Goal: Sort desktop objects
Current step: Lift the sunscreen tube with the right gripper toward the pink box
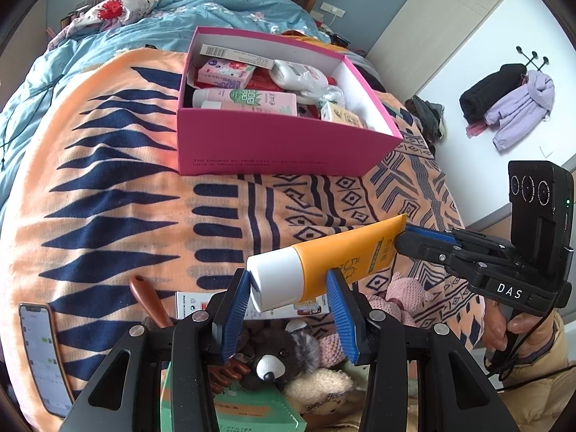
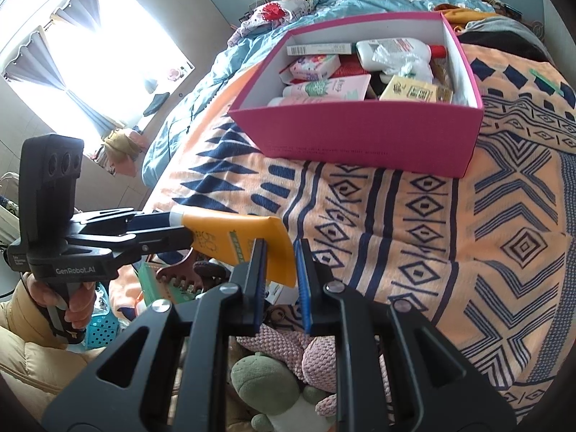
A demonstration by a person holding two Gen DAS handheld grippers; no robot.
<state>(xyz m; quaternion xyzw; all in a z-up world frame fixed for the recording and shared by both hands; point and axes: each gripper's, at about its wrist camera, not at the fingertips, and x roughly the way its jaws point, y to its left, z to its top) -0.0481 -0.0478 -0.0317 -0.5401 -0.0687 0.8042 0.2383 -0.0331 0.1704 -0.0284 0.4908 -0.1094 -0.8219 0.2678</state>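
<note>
Closest to us, under both tools, lies a heap of soft toys: a dark plush bear point(image 1: 275, 358), a green plush turtle point(image 2: 264, 378) and a pink knitted toy point(image 2: 316, 356), beside a green cardboard box point(image 1: 230, 406). Just above this heap we hold an orange plastic tube with a white cap point(image 1: 324, 266) in the air, horizontal. Our left gripper point(image 1: 288, 288) stands around the cap end; its blue pads touch or almost touch the tube, but we cannot tell for sure if it presses. Our right gripper point(image 2: 280, 262) has the flat crimped end of the tube between its pads, which seem closed on it in the left view.

Farther away, on the orange and navy patterned blanket point(image 1: 126, 216), stands a pink cardboard box with white inside point(image 1: 280, 144), already holding bottles and small packets.

We judge that the tube is passing between the two tools. One gripper must hold firmly before the other lets go; then the tube likely goes to the pink box, over its near wall.
</note>
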